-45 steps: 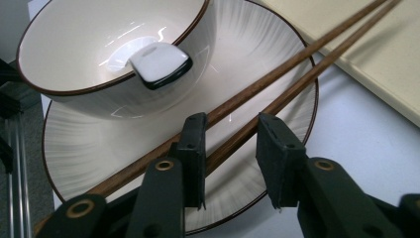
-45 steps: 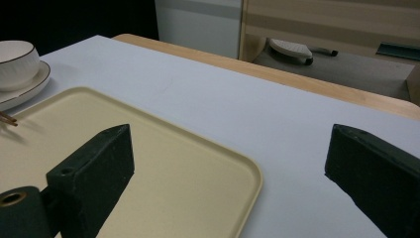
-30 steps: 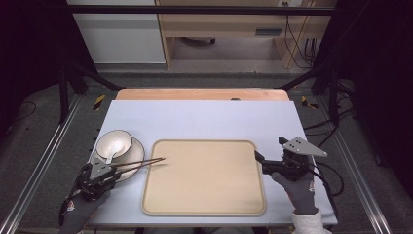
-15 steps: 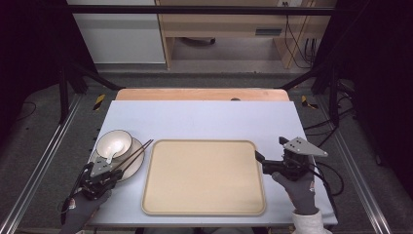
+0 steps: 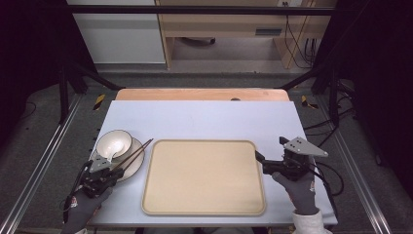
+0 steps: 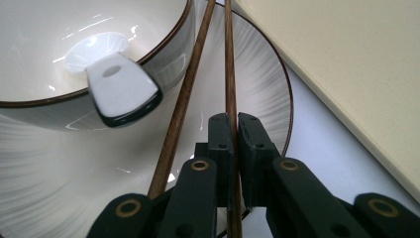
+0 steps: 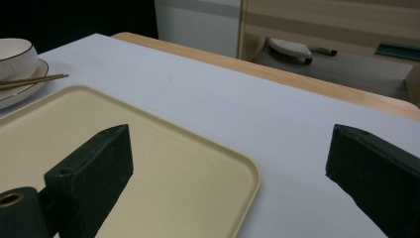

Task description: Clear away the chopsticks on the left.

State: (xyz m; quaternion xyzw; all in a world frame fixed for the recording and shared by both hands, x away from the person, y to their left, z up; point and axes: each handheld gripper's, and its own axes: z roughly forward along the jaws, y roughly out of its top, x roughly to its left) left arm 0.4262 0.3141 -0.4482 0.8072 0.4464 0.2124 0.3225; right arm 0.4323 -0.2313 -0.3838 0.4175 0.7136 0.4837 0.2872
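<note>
A beige tray (image 5: 204,178) lies in the middle of the white table. To its left a white bowl (image 5: 113,144) with a white spoon (image 6: 116,84) in it sits on a white plate (image 5: 134,165). Two brown chopsticks (image 5: 136,152) rest across the plate, tips pointing away from me. My left gripper (image 5: 113,171) is over the plate's near edge, and its jaws (image 6: 234,119) are shut on the right chopstick (image 6: 229,74); the other stick (image 6: 185,94) runs just left of the jaws. My right gripper (image 5: 269,150) stands open at the tray's right edge (image 7: 230,148), with nothing between its jaws.
A wooden strip (image 5: 202,94) borders the table's far edge. Beyond it are a white cabinet (image 5: 117,34) and a wooden shelf (image 5: 224,27) on the floor. Metal rails (image 5: 44,161) run along both sides. Bare tabletop (image 5: 204,119) lies behind the tray.
The chopsticks have swung from pointing right over the tray's corner to pointing away across the plate, and the left gripper has drawn back toward me. The right gripper has not moved.
</note>
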